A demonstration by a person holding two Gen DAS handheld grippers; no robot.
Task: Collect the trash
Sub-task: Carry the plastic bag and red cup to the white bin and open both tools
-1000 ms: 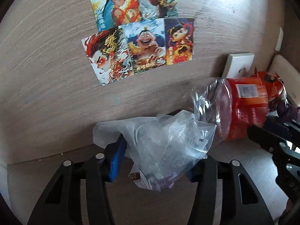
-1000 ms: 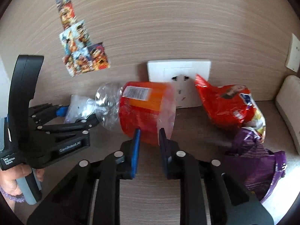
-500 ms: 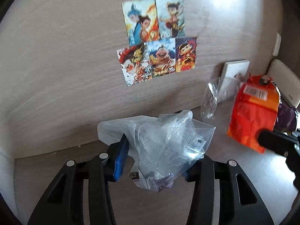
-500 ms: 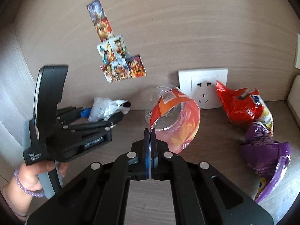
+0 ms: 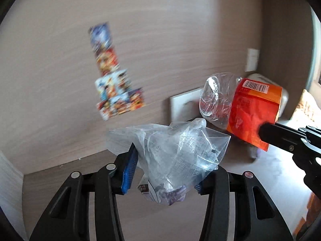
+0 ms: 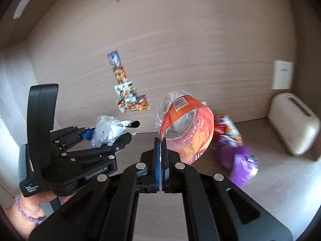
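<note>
clearly "genrobot.ai" marks the left gripper holding clear wrappers

From my right wrist camera, the bottle hangs just ahead of the right gripper, above the counter. To its left the left gripper carries the plastic bag. Behind both stands the wall, with the picture cards stuck on it between them. Right of the bottle, snack wrappers lie on the counter, and farther right a toaster sits against the wall below a wall plate.
</note>
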